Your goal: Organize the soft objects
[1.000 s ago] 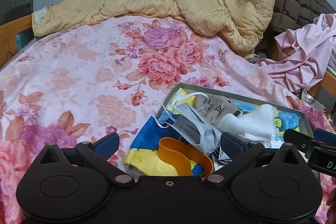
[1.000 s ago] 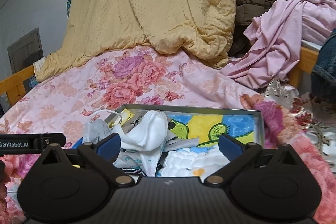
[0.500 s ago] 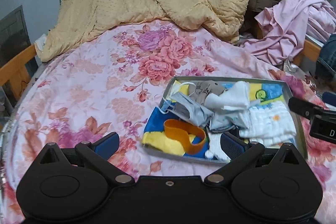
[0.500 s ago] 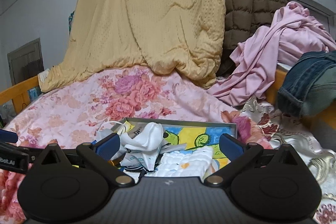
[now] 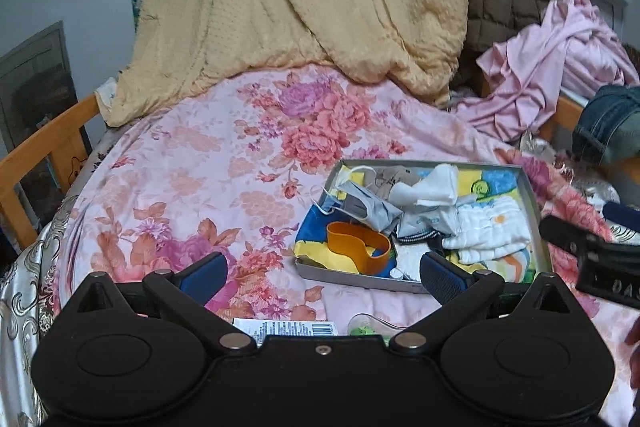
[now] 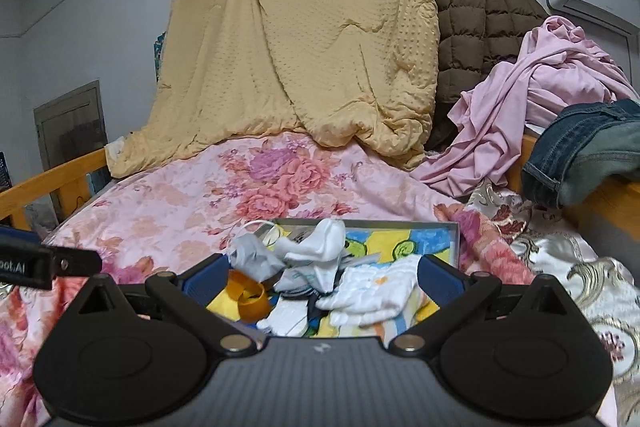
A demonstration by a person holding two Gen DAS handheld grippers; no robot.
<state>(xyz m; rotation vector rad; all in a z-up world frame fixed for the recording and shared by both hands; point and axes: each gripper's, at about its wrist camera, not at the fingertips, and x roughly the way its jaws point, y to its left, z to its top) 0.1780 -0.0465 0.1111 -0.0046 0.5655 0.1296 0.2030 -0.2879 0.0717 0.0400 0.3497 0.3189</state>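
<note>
A shallow grey tray (image 5: 532,203) (image 6: 454,239) lies on the floral bedspread. It holds soft items: an orange elastic band (image 5: 358,247) (image 6: 248,297), a grey face mask (image 5: 366,205) (image 6: 256,257), a white mask (image 5: 430,187) (image 6: 320,243) and a white quilted cloth (image 5: 488,231) (image 6: 376,291). My left gripper (image 5: 324,273) hangs open, short of the tray and to its left, holding nothing. My right gripper (image 6: 320,271) is open too, above the tray's near edge, with nothing between its fingers. The right gripper's body (image 5: 592,251) shows at the left wrist view's right edge.
A yellow blanket (image 5: 312,3) hangs behind the bed, with a brown quilted coat (image 6: 480,23), pink clothes (image 6: 552,99) and jeans (image 6: 588,151) to the right. Wooden rails (image 5: 44,147) edge the bed. A labelled packet (image 5: 286,327) and a clear plastic piece (image 5: 368,325) lie under my left gripper.
Both grippers have drawn back and risen from the tray, which now looks smaller and farther off. Both stayed open and empty. The items in the tray have not moved.
</note>
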